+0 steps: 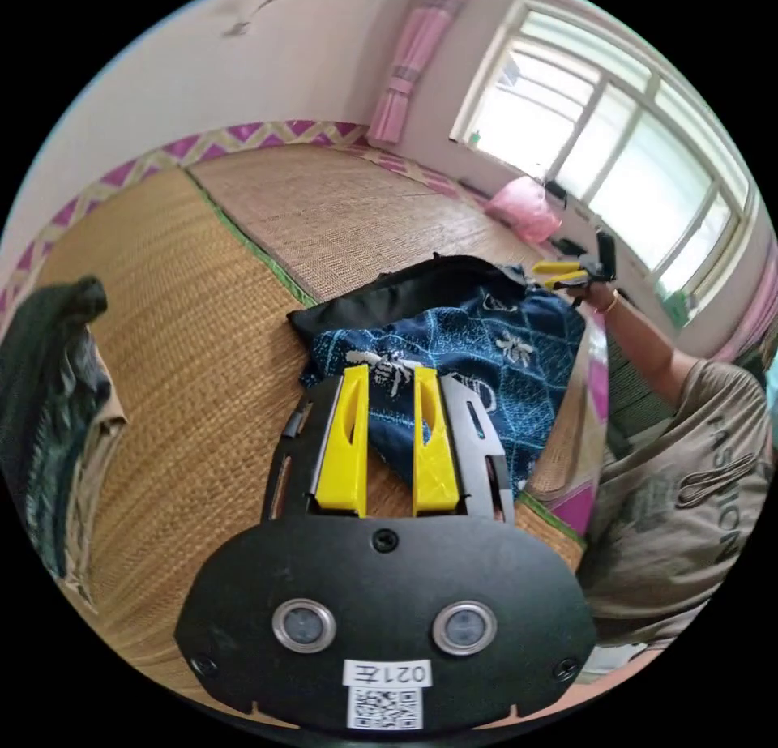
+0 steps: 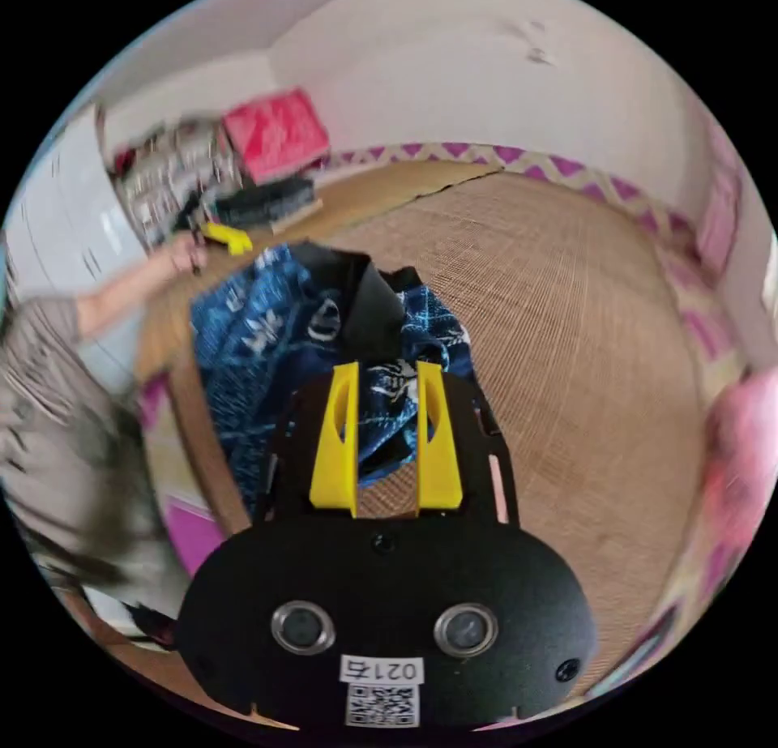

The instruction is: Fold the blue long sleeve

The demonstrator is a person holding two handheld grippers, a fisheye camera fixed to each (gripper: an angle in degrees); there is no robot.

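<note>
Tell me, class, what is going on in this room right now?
A person is handling a blue patterned shirt on a straw mat, with tongs in each hand. The left tongs and right tongs both have their jaws apart at the shirt's edges. The shirt lies rumpled, not yet neatly folded.

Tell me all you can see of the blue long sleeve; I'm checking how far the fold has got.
The blue long sleeve is dark blue cloth with a white printed pattern and a black lining or part showing at one edge. It hangs stretched above the woven straw mat, rumpled, not yet folded flat. The left gripper and right gripper each have cloth between their yellow jaws; whether they press on it is unclear.
</note>
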